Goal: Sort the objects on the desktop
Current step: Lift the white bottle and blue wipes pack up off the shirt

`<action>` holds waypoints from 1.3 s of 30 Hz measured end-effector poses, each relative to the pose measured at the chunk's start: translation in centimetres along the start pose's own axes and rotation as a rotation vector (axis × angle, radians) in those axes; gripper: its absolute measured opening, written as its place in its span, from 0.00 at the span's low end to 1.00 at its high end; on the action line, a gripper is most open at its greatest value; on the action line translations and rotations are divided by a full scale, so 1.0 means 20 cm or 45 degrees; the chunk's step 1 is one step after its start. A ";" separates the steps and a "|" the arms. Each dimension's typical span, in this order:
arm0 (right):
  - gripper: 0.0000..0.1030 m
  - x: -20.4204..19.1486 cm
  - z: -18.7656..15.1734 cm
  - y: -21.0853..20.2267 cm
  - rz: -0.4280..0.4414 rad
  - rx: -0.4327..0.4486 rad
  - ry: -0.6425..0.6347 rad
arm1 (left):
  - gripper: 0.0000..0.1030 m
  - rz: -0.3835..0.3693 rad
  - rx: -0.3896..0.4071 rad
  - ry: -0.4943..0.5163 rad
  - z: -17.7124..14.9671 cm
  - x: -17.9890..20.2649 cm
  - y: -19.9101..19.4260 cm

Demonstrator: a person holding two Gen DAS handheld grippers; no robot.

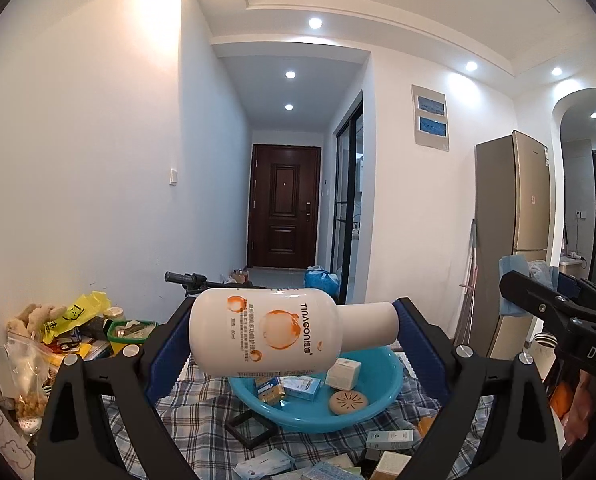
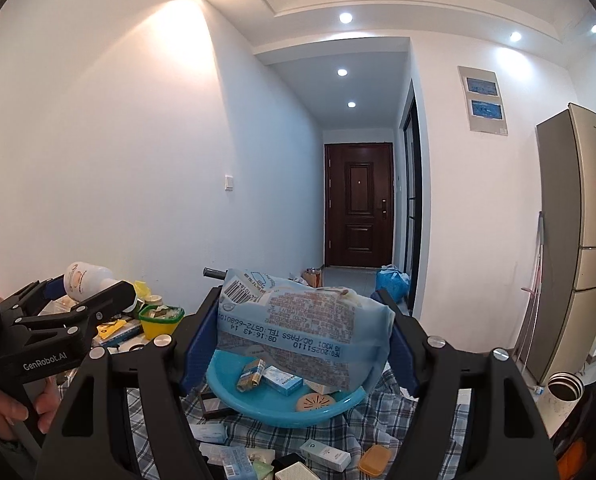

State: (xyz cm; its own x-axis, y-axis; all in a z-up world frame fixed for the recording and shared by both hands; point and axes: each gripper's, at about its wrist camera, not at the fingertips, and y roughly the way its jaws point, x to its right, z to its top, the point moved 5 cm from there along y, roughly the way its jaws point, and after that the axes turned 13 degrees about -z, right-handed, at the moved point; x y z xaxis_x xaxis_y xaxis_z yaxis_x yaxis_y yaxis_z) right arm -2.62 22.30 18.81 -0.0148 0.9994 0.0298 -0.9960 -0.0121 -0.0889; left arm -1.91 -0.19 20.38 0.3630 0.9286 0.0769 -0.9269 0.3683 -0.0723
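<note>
My left gripper [image 1: 294, 336] is shut on a white bottle [image 1: 270, 330] with orange print, held sideways above the blue basin [image 1: 381, 404]. The bottle also shows at the left of the right wrist view [image 2: 82, 278]. My right gripper [image 2: 303, 336] is shut on a pale blue plastic packet [image 2: 298, 328], held above the same basin [image 2: 226, 384]. The basin holds small boxes [image 2: 284, 380] and a round tan disc [image 2: 315, 402]. The basin rests on a checked cloth [image 1: 202, 404].
Small boxes [image 2: 325, 454] and an orange piece [image 2: 373, 458] lie on the cloth in front of the basin. Bags, a yellow tub [image 2: 160, 320] and clutter crowd the left side [image 1: 38, 344]. A steel flask [image 2: 563, 388] stands right. A fridge [image 1: 513, 216] stands behind.
</note>
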 end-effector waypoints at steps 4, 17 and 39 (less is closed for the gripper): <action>0.70 0.01 0.04 -0.06 0.017 0.036 0.014 | 0.93 -0.023 0.040 -0.019 0.06 0.01 -0.10; 0.70 0.01 0.13 -0.20 0.027 0.128 0.042 | 0.93 0.025 0.188 0.034 0.20 0.05 -0.30; 0.70 0.03 0.30 -0.15 0.011 0.275 0.097 | 0.93 -0.010 0.276 0.086 0.35 0.04 -0.16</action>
State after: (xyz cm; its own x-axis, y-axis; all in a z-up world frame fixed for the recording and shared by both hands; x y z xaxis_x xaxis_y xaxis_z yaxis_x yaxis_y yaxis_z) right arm -0.11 22.76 25.01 -0.0245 0.9986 -0.0462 -0.9918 -0.0185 0.1266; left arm 0.71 -0.94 27.70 0.3692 0.9293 0.0096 -0.9202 0.3641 0.1440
